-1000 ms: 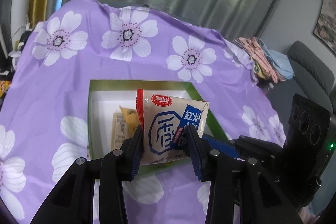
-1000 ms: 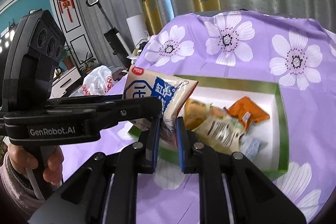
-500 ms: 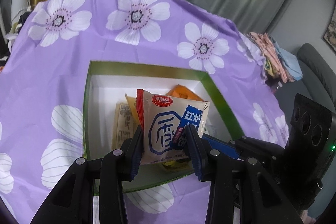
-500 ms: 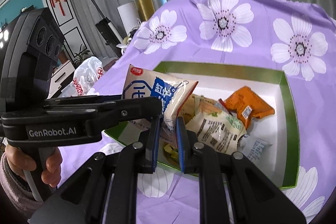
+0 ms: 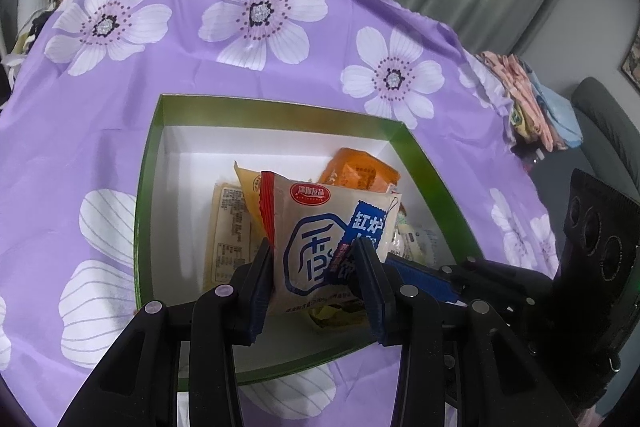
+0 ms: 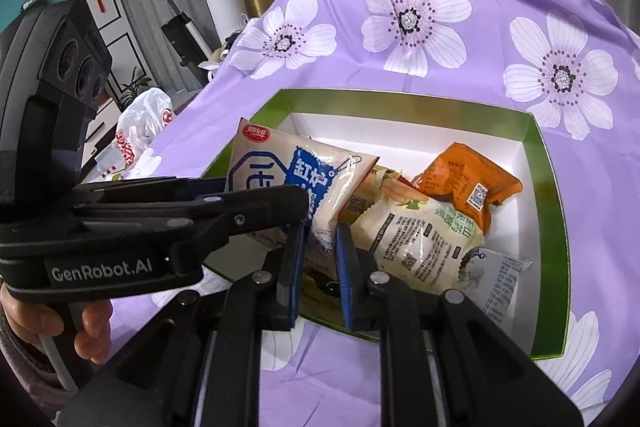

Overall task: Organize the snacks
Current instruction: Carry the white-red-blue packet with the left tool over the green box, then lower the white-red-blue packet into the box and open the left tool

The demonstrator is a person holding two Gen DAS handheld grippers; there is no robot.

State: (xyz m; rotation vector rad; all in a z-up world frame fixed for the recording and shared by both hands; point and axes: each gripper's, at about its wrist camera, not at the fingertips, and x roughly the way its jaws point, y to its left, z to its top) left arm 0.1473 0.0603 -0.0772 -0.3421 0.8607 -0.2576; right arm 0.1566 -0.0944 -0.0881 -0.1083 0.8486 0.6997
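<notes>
Left wrist view: purple cloth with white flower print (image 5: 224, 67) covers the table, and on it sits the open green cardboard box with white inside (image 5: 276, 109), the biggest task item. Box already holds several packets, bunched toward its right half: an orange foil packet (image 6: 472, 183) at the back, a cream packet with green print (image 6: 420, 239) in front of it, a small clear-white sachet (image 6: 496, 275) by the near wall, plus a yellow one mostly hidden. So my read is the sort is well along; no loose snacks show on the cloth in either view, though the near table is hidden by the tools. In hand now: the white pillow-pack snack with blue emblem and red top logo (image 5: 332, 239), hanging over the box's near half, not yet down. Left gripper (image 5: 316, 283) is clamped on its lower side edges. Right gripper (image 6: 318, 263) has its blue pads closed to a narrow gap at the pack's bottom corner; looks pinched on it, but contact is partly hidden. Pack stands upright, long axis vertical, red logo end up, printed face toward the left camera. Left to do: lower and let go.
</notes>
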